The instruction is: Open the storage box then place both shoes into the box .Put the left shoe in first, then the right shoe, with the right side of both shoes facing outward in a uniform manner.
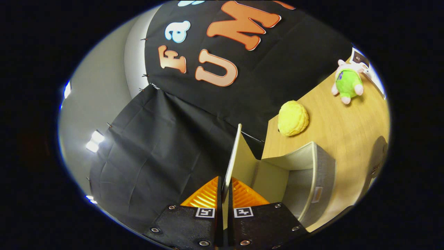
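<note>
A grey wall (pixel 93 100) with bright lights fills the far left, and black cloth (pixel 166 149) hangs beside it, reaching across behind everything. The gripper (pixel 224 189) is closed down narrow on the lid (pixel 234 156) of the box (pixel 312 173); both fingers (pixel 204 198) press the thin panel from either side, and the lid stands on edge, running straight ahead from between them. Right of the lid the box lies open on the wooden worktop (pixel 347 132), its pale inside showing and empty. Beyond the box a yellow knobbly toy (pixel 293 118) rests near the worktop's edge. Farther right, well apart from it, lies a plush toy (pixel 348 83) with a green body and pink limbs.
</note>
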`<state>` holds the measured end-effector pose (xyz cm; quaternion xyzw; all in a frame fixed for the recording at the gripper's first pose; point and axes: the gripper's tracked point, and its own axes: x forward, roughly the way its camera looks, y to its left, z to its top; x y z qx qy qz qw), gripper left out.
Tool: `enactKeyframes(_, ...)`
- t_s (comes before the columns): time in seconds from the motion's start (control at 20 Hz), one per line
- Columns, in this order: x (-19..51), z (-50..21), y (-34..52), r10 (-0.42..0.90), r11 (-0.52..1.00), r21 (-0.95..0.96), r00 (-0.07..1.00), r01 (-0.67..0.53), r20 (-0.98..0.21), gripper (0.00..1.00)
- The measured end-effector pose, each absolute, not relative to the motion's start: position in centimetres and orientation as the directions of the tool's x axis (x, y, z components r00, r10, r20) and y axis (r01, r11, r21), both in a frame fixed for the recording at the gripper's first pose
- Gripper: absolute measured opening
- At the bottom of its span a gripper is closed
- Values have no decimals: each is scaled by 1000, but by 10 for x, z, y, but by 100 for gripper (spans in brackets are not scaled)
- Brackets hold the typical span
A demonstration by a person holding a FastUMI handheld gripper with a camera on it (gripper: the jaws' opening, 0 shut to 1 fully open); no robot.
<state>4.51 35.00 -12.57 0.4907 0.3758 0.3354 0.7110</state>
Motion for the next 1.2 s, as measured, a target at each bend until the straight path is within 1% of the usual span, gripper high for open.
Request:
enactKeyframes(0.3, 46, -100, 413, 866, 273, 956, 460, -108, -195, 6)
enactKeyframes(0.55, 40, -98, 464, 882, 259, 962, 427, -87, -199, 5)
enactKeyframes(0.7, 43, -105, 485, 879, 226, 974, 433, -6, -201, 6)
enactKeyframes(0.8, 38, -106, 501, 885, 214, 977, 421, 12, -199, 8)
enactKeyframes(0.85, 36, -109, 507, 883, 222, 975, 421, 11, -206, 12)
enactKeyframes(0.9, 36, -110, 507, 883, 226, 974, 421, 5, -207, 24)
enactKeyframes(0.95, 33, -110, 508, 885, 229, 973, 415, 2, -210, 30)
enactKeyframes(1.0, 33, -111, 508, 889, 233, 972, 405, 0, -213, 42)
enactKeyframes(1.05, 32, -113, 509, 891, 240, 971, 398, -10, -217, 47)
enactKeyframes(1.1, 32, -115, 507, 892, 252, 967, 394, -28, -221, 55)
enactKeyframes(1.2, 33, -114, 498, 885, 281, 957, 405, -74, -229, 62)
